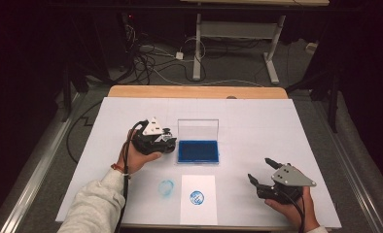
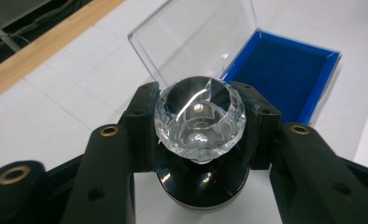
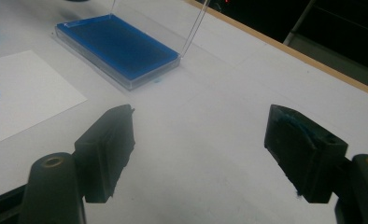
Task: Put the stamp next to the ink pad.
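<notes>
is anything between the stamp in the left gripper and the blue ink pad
Nothing visible. The left gripper holds the clear-topped stamp just beside the blue ink pad. The pad's clear lid stands open at the far edge, leaving the ink surface uncovered.

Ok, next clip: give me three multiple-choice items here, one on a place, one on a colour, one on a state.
1. Where is the stamp?
A. between the left gripper's jaws
B. on the paper sheet
C. inside the ink pad case

2. What colour is the ink pad?
A. red
B. blue
C. green

3. How is the right gripper?
A. shut on the lid
B. shut on the paper
C. open, holding nothing

Key: 1 A, the jaws clamp its faceted clear knob; 2 B, the open case shows blue; 3 C, bare table lies between its jaws.
</notes>
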`<state>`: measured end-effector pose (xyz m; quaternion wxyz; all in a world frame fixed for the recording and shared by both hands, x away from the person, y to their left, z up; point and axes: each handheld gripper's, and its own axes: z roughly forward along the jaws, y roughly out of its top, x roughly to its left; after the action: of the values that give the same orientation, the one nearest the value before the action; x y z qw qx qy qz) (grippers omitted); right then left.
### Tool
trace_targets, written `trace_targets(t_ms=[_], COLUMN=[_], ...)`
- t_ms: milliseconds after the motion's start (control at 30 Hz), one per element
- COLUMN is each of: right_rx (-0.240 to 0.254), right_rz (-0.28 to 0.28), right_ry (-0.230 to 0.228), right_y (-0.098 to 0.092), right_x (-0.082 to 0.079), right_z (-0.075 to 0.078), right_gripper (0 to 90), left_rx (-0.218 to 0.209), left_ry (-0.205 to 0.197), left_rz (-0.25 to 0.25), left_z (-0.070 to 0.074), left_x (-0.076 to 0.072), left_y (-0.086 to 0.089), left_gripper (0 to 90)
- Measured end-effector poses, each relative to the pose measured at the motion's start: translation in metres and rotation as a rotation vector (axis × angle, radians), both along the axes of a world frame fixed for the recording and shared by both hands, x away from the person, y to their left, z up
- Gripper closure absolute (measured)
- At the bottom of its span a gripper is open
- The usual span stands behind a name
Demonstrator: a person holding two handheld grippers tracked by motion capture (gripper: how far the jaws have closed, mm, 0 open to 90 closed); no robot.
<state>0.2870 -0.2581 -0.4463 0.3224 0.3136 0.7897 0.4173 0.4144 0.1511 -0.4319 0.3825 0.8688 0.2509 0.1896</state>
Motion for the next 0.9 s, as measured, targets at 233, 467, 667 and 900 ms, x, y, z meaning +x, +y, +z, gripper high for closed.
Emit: trace_targets(t_ms=[233, 467, 667, 900], right_rx=[-0.008, -0.004, -0.009, -0.014], right_rz=[0.004, 0.007, 0.016, 0.021], right_ry=[0.000, -0.010, -0.006, -0.001], right_y=[0.000, 0.001, 0.002, 0.002], right_x=[0.000, -0.001, -0.001, -0.001], right_z=[-0.001, 0.001, 0.001, 0.000], right_gripper=[25.0, 25.1, 25.2, 25.5], left_rx=[0.005, -0.007, 0.010, 0.009], left_ry=[0.032, 0.042, 0.044, 0.043], left_rz=[-0.002, -0.004, -0.004, -0.010], left_z=[-0.011, -0.012, -0.014, -0.014], left_x=[0.004, 0.002, 0.001, 0.000], left_y=[0.001, 0.001, -0.002, -0.001], left_gripper=[54.0, 54.0, 53.9, 52.9])
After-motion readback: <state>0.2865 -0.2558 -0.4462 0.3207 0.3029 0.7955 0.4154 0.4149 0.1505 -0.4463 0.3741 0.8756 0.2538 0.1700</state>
